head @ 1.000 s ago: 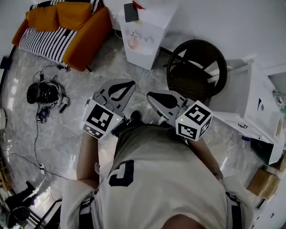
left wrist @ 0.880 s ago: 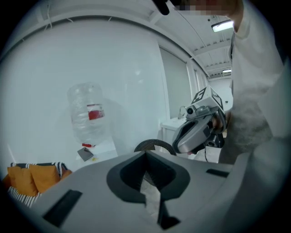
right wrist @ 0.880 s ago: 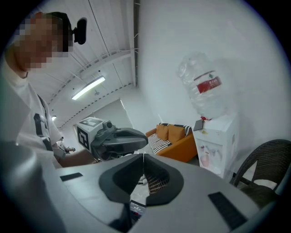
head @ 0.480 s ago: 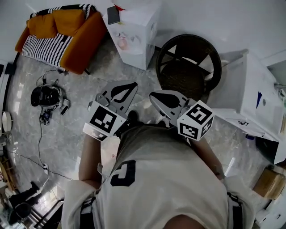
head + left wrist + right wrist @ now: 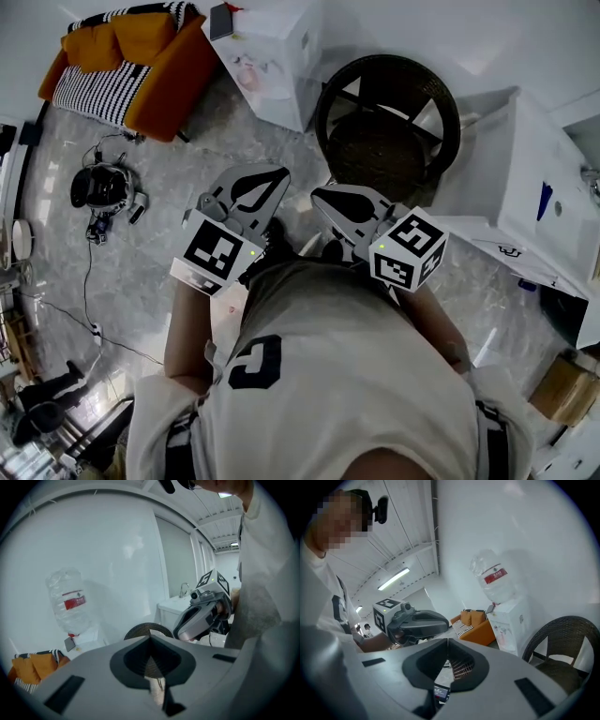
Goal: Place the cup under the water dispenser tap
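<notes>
Person wears a pale short-sleeve T-shirt (image 5: 356,394) w/ 1 dark blocky mark (image 5: 255,362) on the front and dark straps (image 5: 494,441) at both near sides. The left gripper (image 5: 275,178) & right gripper (image 5: 319,197) are grey shells w/ black teardrop recesses. Each has 1 black-&-white marker cube (image 5: 214,251) w/ a small green LED (image 5: 251,253).

Glossy marbled stone floor (image 5: 141,272), dark woven wicker chair (image 5: 375,150), orange cloth sofa (image 5: 172,73), clear plastic bottle (image 5: 70,602) on smooth white dispenser (image 5: 277,66)
</notes>
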Demonstrator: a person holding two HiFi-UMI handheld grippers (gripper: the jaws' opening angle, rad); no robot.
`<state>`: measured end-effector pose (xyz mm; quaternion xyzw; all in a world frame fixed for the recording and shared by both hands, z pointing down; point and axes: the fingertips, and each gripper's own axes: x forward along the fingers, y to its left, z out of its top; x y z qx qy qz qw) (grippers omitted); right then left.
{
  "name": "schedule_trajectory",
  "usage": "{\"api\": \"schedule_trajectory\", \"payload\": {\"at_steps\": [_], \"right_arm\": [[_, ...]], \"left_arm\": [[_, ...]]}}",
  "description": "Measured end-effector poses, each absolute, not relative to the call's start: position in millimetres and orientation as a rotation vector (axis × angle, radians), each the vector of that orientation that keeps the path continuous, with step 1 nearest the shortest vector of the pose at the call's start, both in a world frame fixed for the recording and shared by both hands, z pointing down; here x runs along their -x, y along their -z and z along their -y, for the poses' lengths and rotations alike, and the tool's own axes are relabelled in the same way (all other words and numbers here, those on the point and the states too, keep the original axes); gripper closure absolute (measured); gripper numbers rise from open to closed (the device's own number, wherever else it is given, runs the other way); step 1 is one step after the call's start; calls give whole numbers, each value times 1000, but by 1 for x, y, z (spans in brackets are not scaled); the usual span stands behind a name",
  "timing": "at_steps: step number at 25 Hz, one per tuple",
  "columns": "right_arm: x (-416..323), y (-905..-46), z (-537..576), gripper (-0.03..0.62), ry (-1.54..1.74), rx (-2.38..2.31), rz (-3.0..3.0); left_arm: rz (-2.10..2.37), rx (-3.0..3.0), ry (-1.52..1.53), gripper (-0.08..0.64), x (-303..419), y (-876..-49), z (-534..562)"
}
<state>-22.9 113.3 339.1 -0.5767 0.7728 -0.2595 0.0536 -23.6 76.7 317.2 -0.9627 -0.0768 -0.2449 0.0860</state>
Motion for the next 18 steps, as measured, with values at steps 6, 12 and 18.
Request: {"api": "schedule_trajectory", "payload": {"at_steps": [6,12,18], "right_arm": [[39,-344,-110,565,813,1659,-2407],[54,-339,-89,565,787,1656,-2401],[65,-337,-68,565,790,1720,-2400]], "left_arm": [[168,2877,797,505,41,-325,-80],[126,2872,792,505,66,-322,-58],[119,2864,772,505,88,-322,-38]]}}
